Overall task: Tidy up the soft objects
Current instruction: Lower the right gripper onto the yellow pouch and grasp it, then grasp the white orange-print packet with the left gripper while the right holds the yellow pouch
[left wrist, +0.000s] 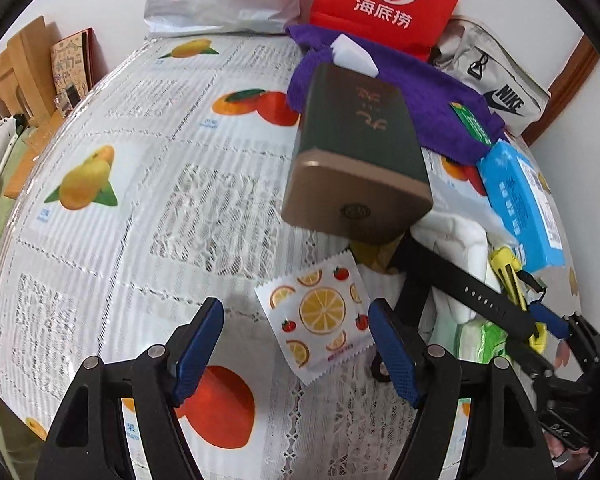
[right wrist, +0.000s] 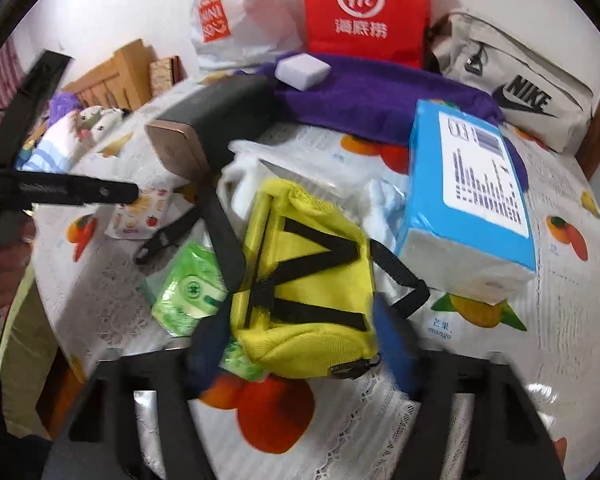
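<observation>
Yellow pouch [right wrist: 304, 280] between right gripper [right wrist: 300, 344] jaws

- Left tongs [left wrist: 296, 344]: black triangular frames, round silver rivets, blue textured finger pads [left wrist: 392, 354].
- Right tongs [right wrist: 300, 344]: black frames, blurred blue pads.

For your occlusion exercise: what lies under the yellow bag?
Under the yellow bag a green packet sticks out at its left, with white plastic behind. Anything beneath its middle is covered.

tablecloth [left wrist: 140, 208] left half lies open; dark tin [left wrist: 360, 148] and blue pack [left wrist: 520, 196] crowd right.
</observation>
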A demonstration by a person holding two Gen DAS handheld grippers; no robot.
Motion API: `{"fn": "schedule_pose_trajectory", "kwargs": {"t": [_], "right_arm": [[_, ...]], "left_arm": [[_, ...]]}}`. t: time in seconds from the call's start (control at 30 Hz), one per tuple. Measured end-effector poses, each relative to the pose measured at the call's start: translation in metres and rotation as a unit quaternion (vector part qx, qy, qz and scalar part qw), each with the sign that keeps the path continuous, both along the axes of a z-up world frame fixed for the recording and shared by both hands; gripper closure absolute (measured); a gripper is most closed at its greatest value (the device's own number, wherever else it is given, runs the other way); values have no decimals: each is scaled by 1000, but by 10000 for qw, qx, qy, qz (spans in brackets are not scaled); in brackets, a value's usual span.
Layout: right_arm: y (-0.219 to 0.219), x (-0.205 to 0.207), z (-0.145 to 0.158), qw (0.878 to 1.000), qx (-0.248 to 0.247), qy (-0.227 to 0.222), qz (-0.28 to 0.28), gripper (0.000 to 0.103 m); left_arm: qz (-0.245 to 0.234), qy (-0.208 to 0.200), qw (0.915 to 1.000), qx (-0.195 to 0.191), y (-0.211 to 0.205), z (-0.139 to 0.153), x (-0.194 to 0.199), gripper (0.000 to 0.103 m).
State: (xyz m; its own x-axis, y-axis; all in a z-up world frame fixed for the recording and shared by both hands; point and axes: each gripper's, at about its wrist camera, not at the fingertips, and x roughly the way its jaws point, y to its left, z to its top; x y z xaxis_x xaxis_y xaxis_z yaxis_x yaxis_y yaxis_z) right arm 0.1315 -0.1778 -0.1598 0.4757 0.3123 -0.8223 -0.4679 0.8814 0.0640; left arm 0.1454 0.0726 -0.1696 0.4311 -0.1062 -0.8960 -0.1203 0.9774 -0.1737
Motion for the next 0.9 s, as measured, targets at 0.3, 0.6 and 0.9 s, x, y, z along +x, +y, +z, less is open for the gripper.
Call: {"fn": "schedule_pose_trajectory", "kwargs": {"t": [0.3,0.6,0.9], "right_arm": [[-26,-26,27,9986,428,-189,-253,48],[-59,-43,22,9957,404,-189,-810,48],[-70,-38,3,9937,403,-89,-1043,47]], "left_arm": [[-224,-160,9996,-38,-12,-3,-13,30],[-95,-228,9985,489,-25,-15,-3,19],[-111,-621,9925,1044,-31,-18,-2,41]]}}
